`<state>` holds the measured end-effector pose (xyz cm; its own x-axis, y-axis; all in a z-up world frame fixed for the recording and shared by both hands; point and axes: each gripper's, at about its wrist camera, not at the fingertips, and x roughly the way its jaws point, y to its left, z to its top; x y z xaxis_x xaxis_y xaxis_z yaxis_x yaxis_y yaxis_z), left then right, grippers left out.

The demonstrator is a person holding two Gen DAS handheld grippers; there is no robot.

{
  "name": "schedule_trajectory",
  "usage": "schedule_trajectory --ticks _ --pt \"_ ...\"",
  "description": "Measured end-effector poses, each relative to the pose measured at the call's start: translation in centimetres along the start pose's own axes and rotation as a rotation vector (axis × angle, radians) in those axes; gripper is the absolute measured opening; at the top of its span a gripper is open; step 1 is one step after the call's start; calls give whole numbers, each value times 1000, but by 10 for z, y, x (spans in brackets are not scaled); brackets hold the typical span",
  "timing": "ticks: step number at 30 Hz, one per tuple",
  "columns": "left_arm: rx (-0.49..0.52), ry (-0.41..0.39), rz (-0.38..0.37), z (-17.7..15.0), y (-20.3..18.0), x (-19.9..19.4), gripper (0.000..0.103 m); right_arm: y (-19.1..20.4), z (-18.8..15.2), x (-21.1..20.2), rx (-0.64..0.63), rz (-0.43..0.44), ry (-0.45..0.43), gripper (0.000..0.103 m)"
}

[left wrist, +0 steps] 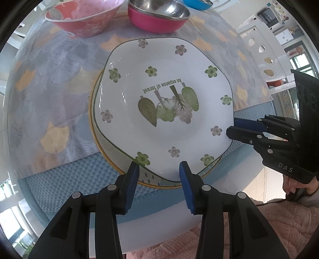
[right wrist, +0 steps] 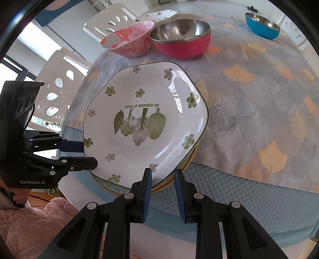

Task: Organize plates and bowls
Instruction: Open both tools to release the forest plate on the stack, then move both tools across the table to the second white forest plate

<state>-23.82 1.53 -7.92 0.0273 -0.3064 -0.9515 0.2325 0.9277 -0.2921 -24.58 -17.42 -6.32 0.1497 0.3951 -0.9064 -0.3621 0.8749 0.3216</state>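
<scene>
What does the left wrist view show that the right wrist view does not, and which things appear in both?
Only the left wrist view shows the right gripper closed on the flowered plate's rim.

Only the right wrist view shows the whole blue steel-lined bowl, a second flowered plate behind the bowls, and the left gripper straddling the plate's rim.

Both show the flowered plate lying on a yellow-rimmed plate, the pink patterned bowl, the pink steel-lined bowl, the patterned tablecloth and the blue mat.
</scene>
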Motion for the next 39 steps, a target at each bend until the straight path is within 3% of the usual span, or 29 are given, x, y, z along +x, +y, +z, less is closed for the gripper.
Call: schedule_trajectory --ticks 11,23,34,39 --pt "-60 5 -19 0 25 -17 39 3 4 3 5 -26 48 23" --pt "-137 -72 4 23 78 -72 40 2 23 -23 -53 -97 66 23" --pt "-160 -183 162 58 144 -129 40 -64 55 -78 55 -188 2 27" --pt "-233 -241 248 82 189 -156 40 -88 79 -102 75 -221 -37 33"
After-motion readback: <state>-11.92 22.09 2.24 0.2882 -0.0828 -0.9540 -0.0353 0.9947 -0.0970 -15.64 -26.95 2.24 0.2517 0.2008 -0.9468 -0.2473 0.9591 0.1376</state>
